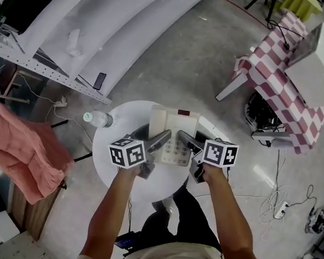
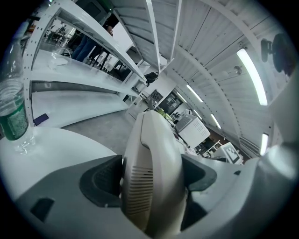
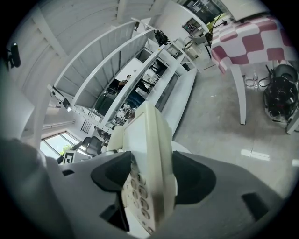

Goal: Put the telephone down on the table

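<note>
I hold the telephone (image 1: pixel 172 134) with both grippers over the round white bench (image 1: pixel 107 149). From the head view I cannot tell whether its underside touches the bench top or hangs just above it.

The left gripper (image 1: pixel 160 140) is on the telephone's left side. In the left gripper view its jaws are pressed from both sides on the cream handset (image 2: pixel 153 172), with the slotted grille of the handset turned towards the camera. The dark pads (image 2: pixel 100 182) touch the handset on each side.

The right gripper (image 1: pixel 186 141) is on the telephone's near right part. In the right gripper view its jaws pinch the edge of the telephone body, and the keypad (image 3: pixel 136 189) with its rows of round buttons shows at the left of this edge. The body stands steeply on its edge in this view.

Both marker cubes are close to my hands, the left one (image 1: pixel 128 153) over the bench, the right one (image 1: pixel 220 153) at the bench's right rim.

A clear water bottle (image 1: pixel 97 119) with a green label stands near the left rim of the bench, apart from the telephone. On the floor at the left lies a pink cloth (image 1: pixel 26 150). At the upper right stands a table covered with a red and white checked cloth (image 1: pixel 280 80).
</note>
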### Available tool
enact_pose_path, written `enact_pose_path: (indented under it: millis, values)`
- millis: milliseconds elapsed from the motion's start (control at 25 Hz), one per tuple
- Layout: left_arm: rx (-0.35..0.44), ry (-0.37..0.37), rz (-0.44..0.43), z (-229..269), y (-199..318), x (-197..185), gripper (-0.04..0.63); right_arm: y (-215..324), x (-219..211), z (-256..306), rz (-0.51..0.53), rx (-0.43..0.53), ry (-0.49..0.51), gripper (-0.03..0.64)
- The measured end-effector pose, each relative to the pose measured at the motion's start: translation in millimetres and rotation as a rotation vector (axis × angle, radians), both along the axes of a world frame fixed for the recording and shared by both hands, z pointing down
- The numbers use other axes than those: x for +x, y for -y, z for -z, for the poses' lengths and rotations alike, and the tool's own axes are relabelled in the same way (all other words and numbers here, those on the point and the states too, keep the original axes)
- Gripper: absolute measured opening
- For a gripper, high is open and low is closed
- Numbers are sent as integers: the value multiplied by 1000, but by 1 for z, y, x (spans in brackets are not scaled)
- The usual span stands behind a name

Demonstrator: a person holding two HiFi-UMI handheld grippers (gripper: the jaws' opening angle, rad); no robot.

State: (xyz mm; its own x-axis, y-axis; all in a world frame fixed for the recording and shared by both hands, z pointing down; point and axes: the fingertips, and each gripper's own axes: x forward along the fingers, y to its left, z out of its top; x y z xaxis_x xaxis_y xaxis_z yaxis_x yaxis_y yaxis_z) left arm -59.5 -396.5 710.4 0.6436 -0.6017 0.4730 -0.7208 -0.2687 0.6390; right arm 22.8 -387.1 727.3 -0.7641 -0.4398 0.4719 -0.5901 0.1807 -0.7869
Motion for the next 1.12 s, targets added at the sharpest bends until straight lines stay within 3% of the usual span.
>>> enact_pose_path:
  millis: [1120]
  values:
    - [-120,23,16,-89,9,0,374,8,1,-88,-6,-105,-6,264]
